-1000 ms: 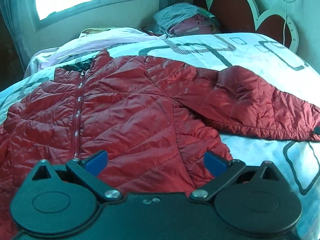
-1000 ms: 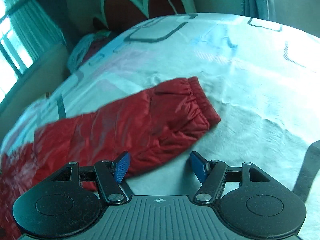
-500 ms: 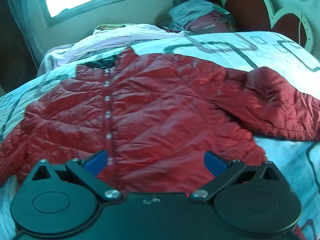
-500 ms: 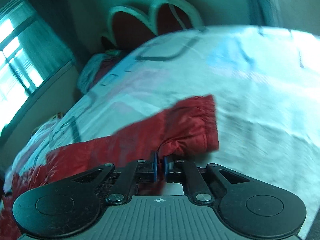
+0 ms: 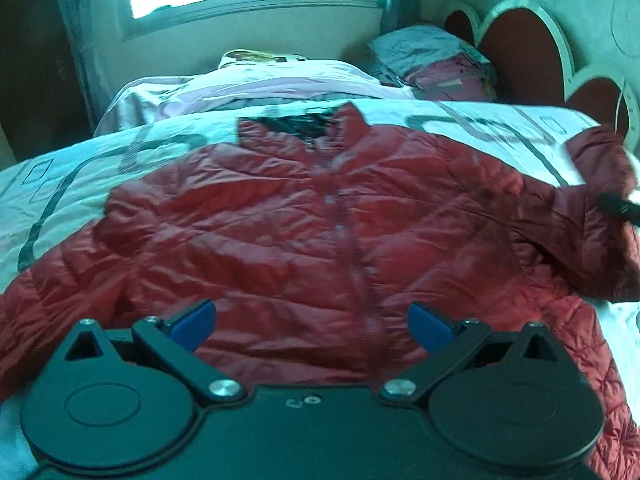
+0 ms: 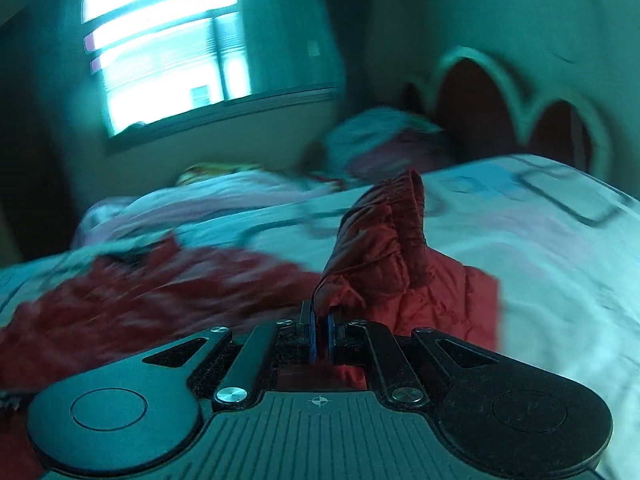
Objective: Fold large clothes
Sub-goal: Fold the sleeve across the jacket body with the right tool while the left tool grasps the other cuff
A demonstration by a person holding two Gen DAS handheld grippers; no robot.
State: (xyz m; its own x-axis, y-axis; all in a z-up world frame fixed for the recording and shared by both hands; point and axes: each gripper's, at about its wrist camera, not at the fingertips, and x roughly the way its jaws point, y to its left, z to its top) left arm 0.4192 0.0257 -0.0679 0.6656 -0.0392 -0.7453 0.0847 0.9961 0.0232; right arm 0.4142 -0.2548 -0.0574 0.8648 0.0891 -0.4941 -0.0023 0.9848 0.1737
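Observation:
A red quilted jacket [image 5: 304, 232] lies front-up on the bed, zipper down its middle, collar toward the window. My left gripper [image 5: 312, 324] is open and empty, hovering above the jacket's hem. My right gripper [image 6: 320, 330] is shut on the jacket's right sleeve [image 6: 380, 248] near the cuff and holds it lifted off the sheet; the cuff stands up above the fingers. In the left wrist view the lifted sleeve [image 5: 600, 176] shows at the far right with the right gripper's black tip [image 5: 618, 208] on it.
The bed has a white sheet with grey square patterns [image 5: 60, 176]. A pink blanket [image 5: 248, 88] and a pile of folded clothes [image 5: 432, 60] lie at the far side under the window. A red and white headboard [image 5: 532, 44] stands at the right.
My right gripper closed on the sleeve near the cuff and lifted it up and toward the jacket's body. My left gripper swung left along the hem, staying open.

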